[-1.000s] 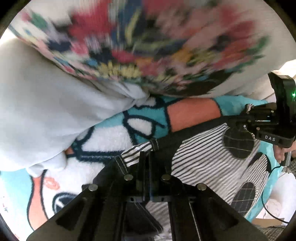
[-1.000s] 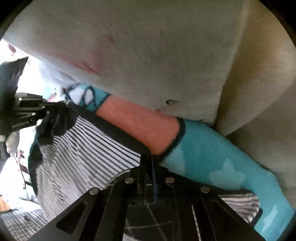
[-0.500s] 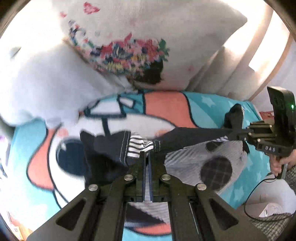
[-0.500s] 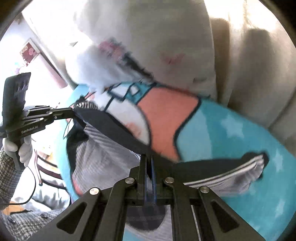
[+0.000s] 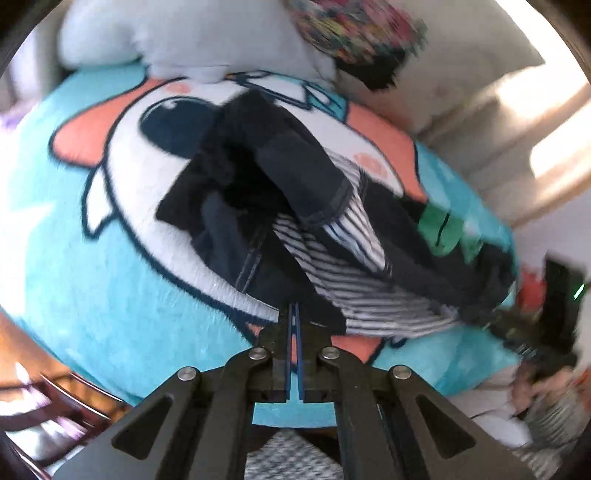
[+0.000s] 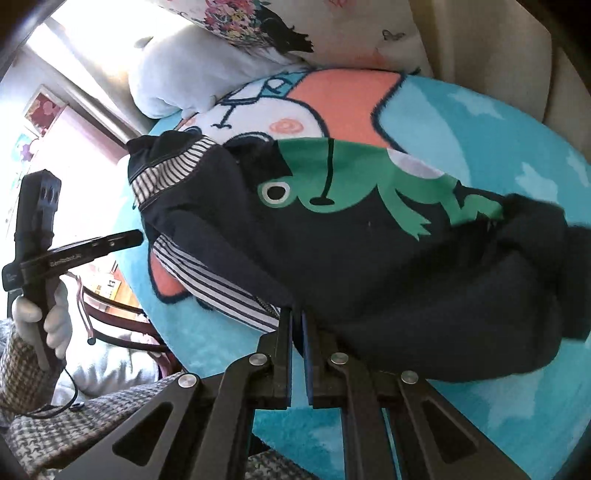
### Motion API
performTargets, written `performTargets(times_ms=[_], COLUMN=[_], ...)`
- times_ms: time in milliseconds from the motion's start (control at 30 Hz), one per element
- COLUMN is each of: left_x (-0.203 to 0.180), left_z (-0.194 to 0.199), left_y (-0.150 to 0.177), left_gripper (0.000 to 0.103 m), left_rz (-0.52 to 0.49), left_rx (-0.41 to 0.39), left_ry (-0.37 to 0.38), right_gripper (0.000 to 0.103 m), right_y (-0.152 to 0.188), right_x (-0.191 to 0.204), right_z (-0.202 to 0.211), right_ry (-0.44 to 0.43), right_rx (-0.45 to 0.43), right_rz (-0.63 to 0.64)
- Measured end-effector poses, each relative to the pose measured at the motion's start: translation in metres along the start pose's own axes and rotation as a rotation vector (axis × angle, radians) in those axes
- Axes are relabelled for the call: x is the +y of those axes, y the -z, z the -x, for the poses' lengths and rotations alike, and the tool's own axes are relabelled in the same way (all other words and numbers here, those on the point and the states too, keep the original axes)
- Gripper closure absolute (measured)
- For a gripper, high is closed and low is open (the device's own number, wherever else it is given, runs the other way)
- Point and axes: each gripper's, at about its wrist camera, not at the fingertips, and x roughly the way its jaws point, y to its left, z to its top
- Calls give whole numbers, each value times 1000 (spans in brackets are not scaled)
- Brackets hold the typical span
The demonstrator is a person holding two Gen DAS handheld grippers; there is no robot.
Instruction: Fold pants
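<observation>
My left gripper (image 5: 294,314) has its fingers (image 5: 284,347) pressed together with only a slit between them, and I cannot make out any cloth caught in that slit; the tips sit right at the near edge of the pants (image 5: 295,206), over the fuzzy blanket (image 5: 110,295). From my right side this left gripper (image 6: 125,238) shows as a slim black bar, its tip touching the dark cloth by the striped part.

My right gripper (image 6: 297,317) also has its fingers (image 6: 282,343) nearly shut, a thin gap showing between the flat black pads. The tips meet the pants (image 6: 332,266) at the hem where striped lining meets dark fabric, but I cannot tell whether they pinch it.

The pants lie bunched on the blanket, not flat. They are dark navy, soft and matte, with a stitched cuff turned back to show black-and-white striped lining (image 5: 354,280). A green frog print (image 6: 351,184) with a white round eye spreads across the upper face.

The blanket is plush, turquoise with pale stars, and carries a big cartoon figure in white, coral and dark outline. Beyond it rest a pale grey pillow (image 6: 177,74) and a cream cushion (image 6: 295,33) with a flower pattern. My sleeve (image 6: 22,373) is a houndstooth weave
</observation>
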Motion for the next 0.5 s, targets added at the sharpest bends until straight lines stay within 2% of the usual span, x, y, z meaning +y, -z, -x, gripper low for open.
performTargets(times_ms=[100, 133, 167, 233, 367, 433, 467, 500], left_x=[13, 15, 17, 15, -3, -7, -7, -4], left_z=[11, 13, 14, 13, 3, -6, -12, -20], left_y=[-13, -18, -23, -34, -55, -64, -69, -72], left_gripper=[97, 85, 68, 54, 52, 52, 60, 74], left_rz=[104, 125, 144, 162, 120, 129, 141, 166], left_rx=[-48, -57, -70, -94, -90, -72, -54, -33], left_ry=[98, 126, 152, 180, 154, 88, 56, 49], right_gripper=[95, 95, 95, 95, 95, 95, 95, 95], right_y=[-2, -2, -2, -1, 1, 1, 2, 2], right_x=[1, 1, 2, 4, 4, 4, 4, 4], right_z=[-2, -3, -3, -4, -4, -6, -6, -6], right_ry=[6, 11, 17, 27, 35, 36, 39, 41], right_rx=[-6, -7, -8, -11, -15, -14, -14, -15], right_rz=[-15, -15, -13, -8, -19, -23, -26, -27])
